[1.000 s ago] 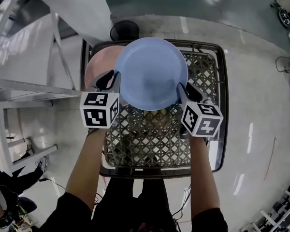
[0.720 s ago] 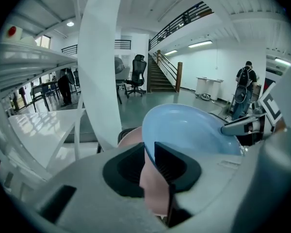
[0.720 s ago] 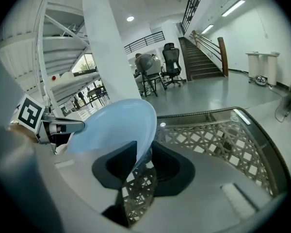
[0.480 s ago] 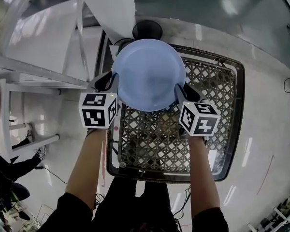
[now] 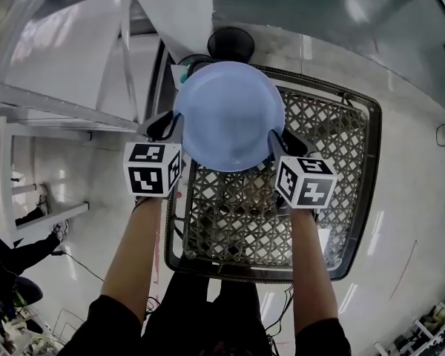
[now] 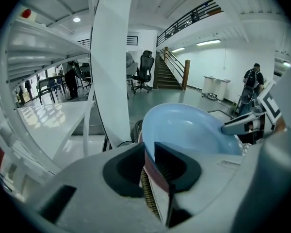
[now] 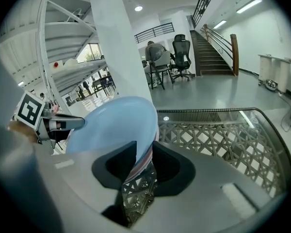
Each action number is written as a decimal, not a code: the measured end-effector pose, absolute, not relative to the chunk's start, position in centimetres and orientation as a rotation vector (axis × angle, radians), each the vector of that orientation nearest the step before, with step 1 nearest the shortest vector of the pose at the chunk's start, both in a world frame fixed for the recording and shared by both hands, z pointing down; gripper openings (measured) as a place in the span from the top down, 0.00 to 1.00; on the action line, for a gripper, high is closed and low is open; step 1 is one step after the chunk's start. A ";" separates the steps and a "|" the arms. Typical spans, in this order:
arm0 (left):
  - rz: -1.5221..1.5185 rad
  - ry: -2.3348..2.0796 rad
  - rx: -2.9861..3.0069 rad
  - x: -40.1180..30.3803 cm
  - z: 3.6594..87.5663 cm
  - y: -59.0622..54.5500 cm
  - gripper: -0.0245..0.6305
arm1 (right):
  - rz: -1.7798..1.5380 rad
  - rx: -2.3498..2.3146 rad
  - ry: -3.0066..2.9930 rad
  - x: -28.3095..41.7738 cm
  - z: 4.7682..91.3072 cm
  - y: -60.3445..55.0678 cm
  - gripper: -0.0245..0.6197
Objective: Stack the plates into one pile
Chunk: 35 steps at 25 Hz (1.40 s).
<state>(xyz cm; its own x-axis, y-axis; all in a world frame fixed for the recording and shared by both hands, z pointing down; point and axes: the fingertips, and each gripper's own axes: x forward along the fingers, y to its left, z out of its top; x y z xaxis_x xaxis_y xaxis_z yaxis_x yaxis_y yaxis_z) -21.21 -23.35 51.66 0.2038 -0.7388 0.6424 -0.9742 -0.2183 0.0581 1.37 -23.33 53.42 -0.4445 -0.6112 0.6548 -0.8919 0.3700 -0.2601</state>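
Left tool (image 5: 167, 125) and right tool (image 5: 282, 141) clamp blue plate (image 5: 230, 113) over wire basket (image 5: 320, 148).

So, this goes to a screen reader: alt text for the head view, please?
From above, a left claw and a right claw grip opposite rims of a pale blue plate over the far left corner of a dark wire basket. The person's forearms reach in from below.
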 end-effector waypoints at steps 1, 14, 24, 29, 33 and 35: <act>0.687 -1.586 2.027 -21.1 51.9 -23.4 0.87 | 0.829 1.298 -2.178 1.4 53.6 -23.4 0.78; 0.710 -1.566 2.008 -21.6 53.1 -23.5 0.86 | 0.818 1.265 -2.153 0.9 54.6 -23.6 0.78; 0.765 -1.581 2.034 -21.8 53.3 -23.7 0.91 | 0.820 1.273 -2.135 1.0 55.1 -23.7 0.76; 0.766 -1.587 2.035 -21.9 53.4 -23.6 0.89 | 0.790 1.286 -2.149 1.1 54.8 -23.7 0.76; 0.742 -1.604 2.038 -22.2 52.9 -23.5 0.89 | 0.786 1.307 -2.156 1.3 54.3 -23.8 0.75; 0.727 -1.607 2.040 -22.3 52.6 -23.4 0.91 | 0.775 1.325 -2.163 1.5 53.8 -23.7 0.77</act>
<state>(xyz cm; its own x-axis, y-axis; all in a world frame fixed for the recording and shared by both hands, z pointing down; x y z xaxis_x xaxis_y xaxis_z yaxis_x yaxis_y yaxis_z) -22.30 -23.43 52.57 0.1861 -0.7421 0.6440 -0.9737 -0.2270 0.0197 1.54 -23.72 53.75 -0.4127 -0.6298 0.6581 -0.9044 0.3691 -0.2139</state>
